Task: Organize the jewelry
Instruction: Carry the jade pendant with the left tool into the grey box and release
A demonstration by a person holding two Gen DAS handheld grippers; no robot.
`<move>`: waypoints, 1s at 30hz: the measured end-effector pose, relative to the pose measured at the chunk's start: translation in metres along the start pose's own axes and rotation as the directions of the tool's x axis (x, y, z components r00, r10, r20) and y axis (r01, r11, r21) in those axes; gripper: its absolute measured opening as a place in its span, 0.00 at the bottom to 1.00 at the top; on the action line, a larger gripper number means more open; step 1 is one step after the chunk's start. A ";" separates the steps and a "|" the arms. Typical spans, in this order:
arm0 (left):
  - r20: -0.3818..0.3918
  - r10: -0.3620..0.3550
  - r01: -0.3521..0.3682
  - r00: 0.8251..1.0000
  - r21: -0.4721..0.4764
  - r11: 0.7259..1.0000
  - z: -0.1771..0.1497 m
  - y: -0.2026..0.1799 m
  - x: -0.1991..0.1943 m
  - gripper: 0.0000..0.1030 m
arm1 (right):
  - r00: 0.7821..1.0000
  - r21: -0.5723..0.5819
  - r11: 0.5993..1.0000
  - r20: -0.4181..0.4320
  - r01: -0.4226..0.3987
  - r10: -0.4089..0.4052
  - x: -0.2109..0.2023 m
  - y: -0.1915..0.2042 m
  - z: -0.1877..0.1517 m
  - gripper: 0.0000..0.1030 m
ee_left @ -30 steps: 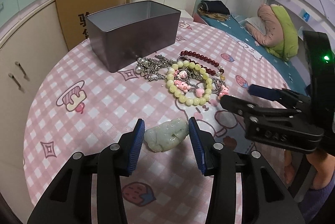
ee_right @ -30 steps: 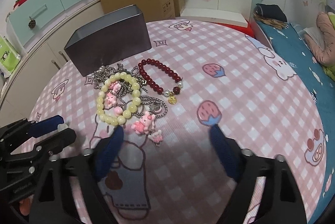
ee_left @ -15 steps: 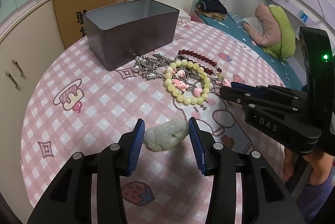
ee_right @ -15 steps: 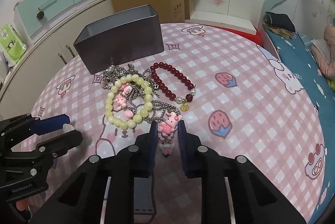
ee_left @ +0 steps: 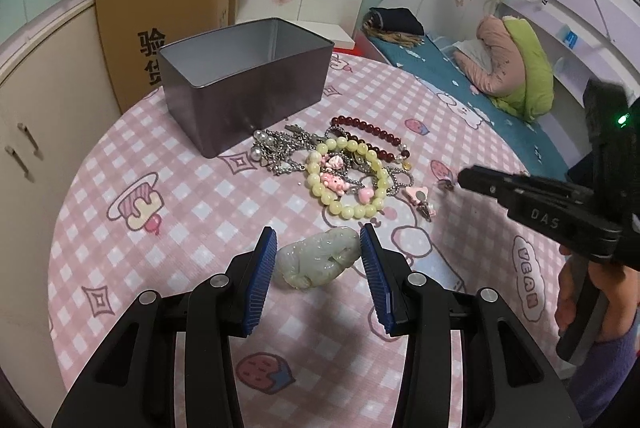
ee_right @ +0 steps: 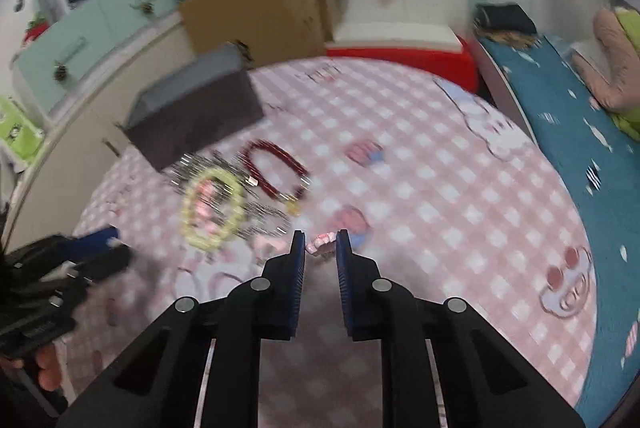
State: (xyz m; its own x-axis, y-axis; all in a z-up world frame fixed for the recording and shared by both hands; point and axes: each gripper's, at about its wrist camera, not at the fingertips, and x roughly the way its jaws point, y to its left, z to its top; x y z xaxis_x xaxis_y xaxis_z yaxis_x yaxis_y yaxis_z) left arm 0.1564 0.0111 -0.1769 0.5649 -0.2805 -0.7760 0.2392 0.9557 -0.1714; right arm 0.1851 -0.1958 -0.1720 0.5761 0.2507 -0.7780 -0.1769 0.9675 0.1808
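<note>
A round table [ee_left: 120,155] with a pink checked cloth holds everything. At its far left stands a grey metal tin [ee_left: 244,83], open at the top; what shows of its inside looks bare, so by my reading no jewelry has been put away yet.

Just near of the tin lies the tangle of pieces: a silver chain [ee_left: 280,147] with pearls touching the tin's near corner, a dark red bead bracelet [ee_left: 372,131] to its right, and a pale yellow bead bracelet [ee_left: 348,183] overlapping both, with small pink charms inside its ring.

Nearer, apart from the heap, rests a pale green jade carving [ee_left: 316,260]. The left gripper [ee_left: 318,268] sits spread around it, a blue pad on either side, neither clearly touching the stone.

The right gripper [ee_right: 320,252] is at the right edge of the heap with its pads drawn close together. Its own view is blurred, but something small and pink, a charm [ee_right: 322,242], shows between the tips; I judge it pinched, probably trailing a chain from the pile.

The whole sorting seems to remain: the carving, three strands and the charms all still lie outside the tin.
</note>
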 end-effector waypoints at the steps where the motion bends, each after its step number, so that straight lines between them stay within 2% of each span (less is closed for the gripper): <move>1: -0.002 -0.001 0.001 1.000 0.000 1.000 0.000 0.000 0.000 0.42 | 1.000 0.010 1.000 -0.003 0.005 -0.005 0.000 -0.003 -0.002 0.15; 5: -0.007 -0.021 0.021 1.000 0.002 1.000 0.001 -0.001 -0.001 0.42 | 0.999 0.071 0.996 -0.002 -0.051 0.052 -0.006 -0.019 -0.008 0.15; 9: 0.004 -0.053 0.053 0.999 0.009 0.999 0.012 0.001 -0.007 0.42 | 0.993 0.101 0.988 0.046 -0.114 0.109 -0.024 -0.025 0.000 0.15; 15: 0.053 -0.122 0.120 0.991 0.043 0.992 0.051 0.002 -0.025 0.42 | 0.980 0.055 0.982 0.099 -0.178 0.172 -0.044 -0.008 0.028 0.15; 17: 0.082 -0.117 0.112 0.990 0.064 0.992 0.073 0.005 -0.031 0.42 | 0.975 0.034 0.981 0.118 -0.192 0.187 -0.047 0.001 0.043 0.15; 21: 0.092 -0.077 0.071 0.993 0.071 0.995 0.112 0.017 -0.024 0.42 | 0.969 -0.005 0.979 0.136 -0.206 0.205 -0.039 0.022 0.079 0.15; 25: 0.053 -0.043 0.041 0.998 0.025 0.999 0.145 0.040 0.002 0.42 | 0.969 -0.037 0.978 0.128 -0.207 0.210 -0.017 0.045 0.113 0.15; 28: 0.016 -0.053 0.053 0.998 0.003 0.999 0.157 0.054 0.018 0.42 | 0.972 -0.060 0.977 0.104 -0.206 0.212 0.005 0.064 0.130 0.15; 30: -0.015 -0.023 0.023 1.000 0.004 1.000 0.162 0.058 0.031 0.42 | 0.975 -0.078 0.977 0.082 -0.199 0.205 0.020 0.076 0.139 0.15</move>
State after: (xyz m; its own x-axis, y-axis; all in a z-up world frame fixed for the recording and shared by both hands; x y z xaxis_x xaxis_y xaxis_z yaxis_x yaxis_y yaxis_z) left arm 0.3157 0.0440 -0.1122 0.5477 -0.3008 -0.7808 0.2550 0.9488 -0.1866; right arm 0.2941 -0.1127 -0.0908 0.5907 0.4457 -0.6726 -0.3496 0.8927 0.2845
